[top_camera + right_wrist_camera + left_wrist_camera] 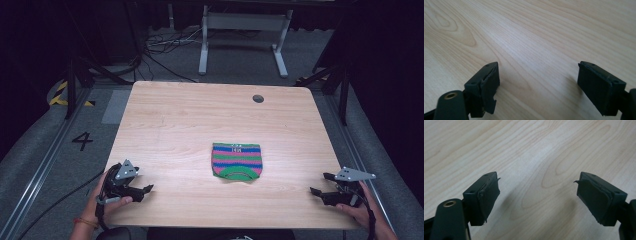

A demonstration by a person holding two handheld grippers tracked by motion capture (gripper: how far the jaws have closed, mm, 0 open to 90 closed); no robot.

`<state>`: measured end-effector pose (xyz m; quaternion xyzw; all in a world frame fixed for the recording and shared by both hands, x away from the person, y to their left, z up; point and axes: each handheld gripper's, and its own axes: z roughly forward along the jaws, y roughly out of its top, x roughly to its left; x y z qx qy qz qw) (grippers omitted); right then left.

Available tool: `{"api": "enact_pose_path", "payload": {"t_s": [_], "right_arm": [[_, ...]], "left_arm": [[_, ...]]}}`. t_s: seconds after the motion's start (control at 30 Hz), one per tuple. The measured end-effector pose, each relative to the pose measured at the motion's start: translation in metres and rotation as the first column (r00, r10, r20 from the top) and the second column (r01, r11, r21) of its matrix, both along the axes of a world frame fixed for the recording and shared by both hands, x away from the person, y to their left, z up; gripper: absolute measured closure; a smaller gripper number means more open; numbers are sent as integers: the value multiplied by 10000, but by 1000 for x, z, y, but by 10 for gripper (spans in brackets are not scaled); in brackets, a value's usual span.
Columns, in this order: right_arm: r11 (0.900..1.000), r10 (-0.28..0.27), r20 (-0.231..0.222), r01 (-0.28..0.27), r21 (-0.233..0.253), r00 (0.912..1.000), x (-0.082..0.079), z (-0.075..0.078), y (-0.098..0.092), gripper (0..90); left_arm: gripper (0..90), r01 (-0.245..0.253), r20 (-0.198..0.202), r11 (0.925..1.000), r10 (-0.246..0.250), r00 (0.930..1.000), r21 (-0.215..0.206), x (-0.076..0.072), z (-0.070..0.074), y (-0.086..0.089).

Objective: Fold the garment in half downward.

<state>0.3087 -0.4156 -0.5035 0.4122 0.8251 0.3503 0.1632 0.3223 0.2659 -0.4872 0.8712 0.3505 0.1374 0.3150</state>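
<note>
Left gripper jaws wide apart, empty, right gripper likewise

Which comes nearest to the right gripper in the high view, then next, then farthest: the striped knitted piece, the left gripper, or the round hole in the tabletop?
From the right gripper, near the table's front right edge:
1. Striped knitted piece, mid-table, to its left.
2. Round hole, near the far edge.
3. Left gripper, at the front left corner.

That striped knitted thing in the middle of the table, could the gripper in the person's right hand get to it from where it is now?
Probably yes. The right gripper sits open at the table's near right edge, apart from the striped cloth, with bare wood between them and nothing in the way.
</note>
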Motion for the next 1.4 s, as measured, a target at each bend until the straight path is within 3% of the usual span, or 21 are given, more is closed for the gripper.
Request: {"api": "enact_pose_path", "payload": {"t_s": [0.1,0.17,0.2,0.23,0.27,1.4], "right_arm": [[9998,-144,82,143,169,9999,-4,-2,-4,181],[9998,-133,39,133,164,9999,-4,-2,-3,164],[9998,-129,32,129,153,9999,-4,-2,-3,154],[9998,-129,32,129,153,9999,-4,-2,-3,154],[9999,-74,49,74,123,10000,-4,-2,-3,151],[9996,-263,44,263,118,9996,-4,-2,-1,149]], "left_arm": [[181,-247,-89,9994,245,9997,-237,1,-3,4],[186,-63,-341,9998,56,9994,-211,1,-8,5],[162,-63,-341,9998,56,9994,-211,1,-8,5],[162,-84,-137,9986,76,9999,-530,0,-12,8],[151,-134,-117,9981,127,9999,-596,-1,-12,7],[139,-439,-130,9975,433,9990,-553,-2,-13,5]]}}
